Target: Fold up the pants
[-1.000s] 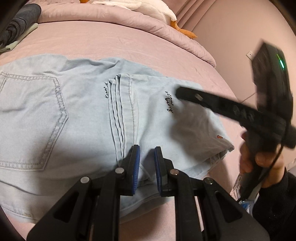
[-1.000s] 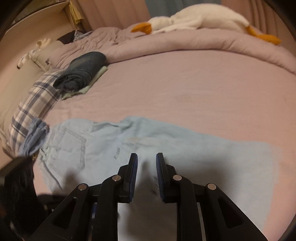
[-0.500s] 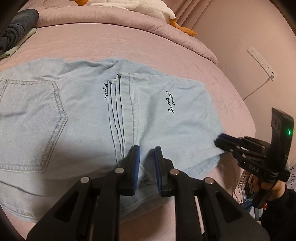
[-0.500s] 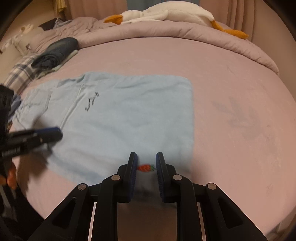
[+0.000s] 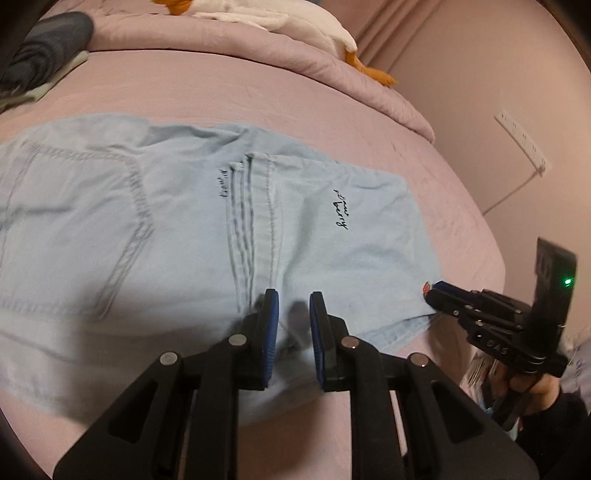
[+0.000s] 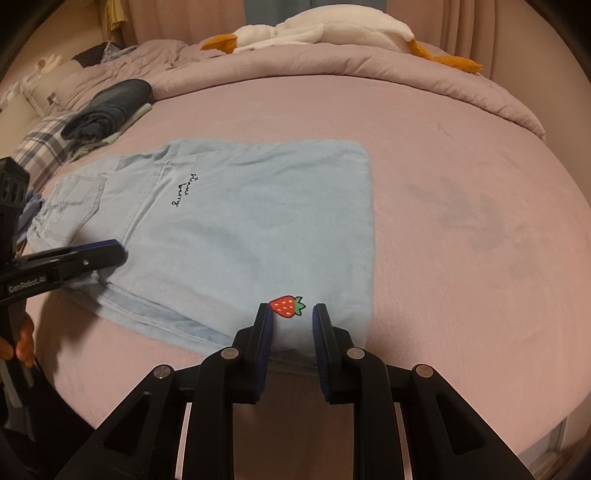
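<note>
Light-blue denim pants (image 5: 147, 240) lie on the pink bed (image 6: 461, 184), folded over themselves, with the leg hems stacked across the seat. My left gripper (image 5: 294, 306) hovers low at the near end of those hems. Its jaws are opening, a narrow gap apart, with wrinkled denim between them and neither pad pressing on it. The right wrist view shows the pants (image 6: 240, 221) and the left gripper (image 6: 118, 253) at their near left edge. My right gripper (image 6: 291, 314) stands narrowly open astride the near right corner, just below a strawberry print (image 6: 286, 306).
A white plush goose (image 6: 314, 29) lies on the bunched duvet at the far side. Dark folded clothes (image 6: 110, 103) and a plaid pillow (image 6: 40, 144) sit at the far left. Bare sheet stretches right of the pants. A socket strip (image 5: 521, 138) hangs on the wall.
My right gripper has swept from above the middle of the pants to their near right corner by the strawberry. The left gripper has stayed in place.
</note>
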